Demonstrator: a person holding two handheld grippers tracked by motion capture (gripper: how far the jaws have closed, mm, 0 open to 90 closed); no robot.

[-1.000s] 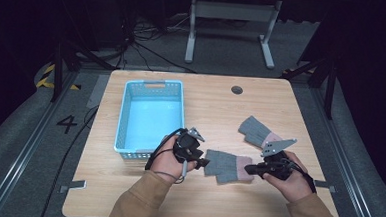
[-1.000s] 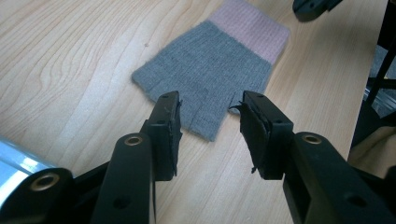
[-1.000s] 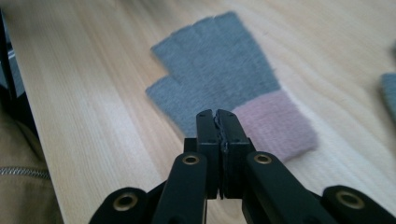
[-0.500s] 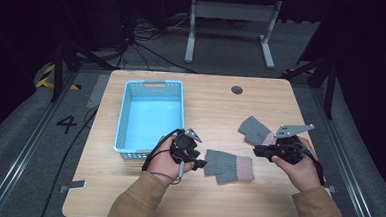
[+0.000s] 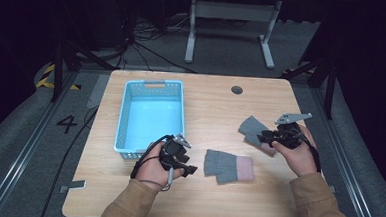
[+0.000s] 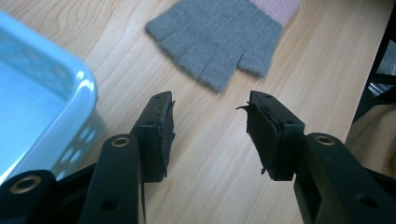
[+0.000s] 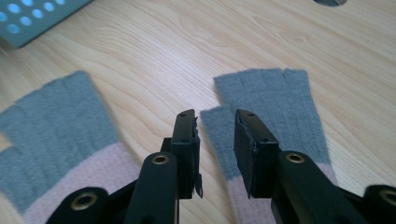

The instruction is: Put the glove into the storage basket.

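1. High view: two grey fingerless gloves with pink cuffs lie flat on the worktop (image 5: 201,96). The near glove (image 5: 228,166) sits just right of the left hand-held gripper (image 5: 191,170). The far glove (image 5: 253,130) lies at the right, with the right hand-held gripper (image 5: 263,138) over its cuff end. A blue basket (image 5: 126,116) stands at the left, apart from both gloves.
2. Left gripper view: the left hand-held gripper (image 6: 210,128) is spread wide and holds nothing, over bare wood. The near glove (image 6: 219,35) lies beyond it, finger ends towards the jaws, and the basket (image 6: 86,93) is close at the left.
3. Right gripper view: the right hand-held gripper (image 7: 215,144) has its jaws narrowly apart above the far glove (image 7: 275,112), near the thumb and pink cuff; whether they pinch cloth I cannot tell. The near glove (image 7: 56,135) lies at the left.
4. Handling, as I judge it: the knit is light, soft and limp. It will droop and fold when lifted, not slip. The thicker cuff looks the surest place to pinch.
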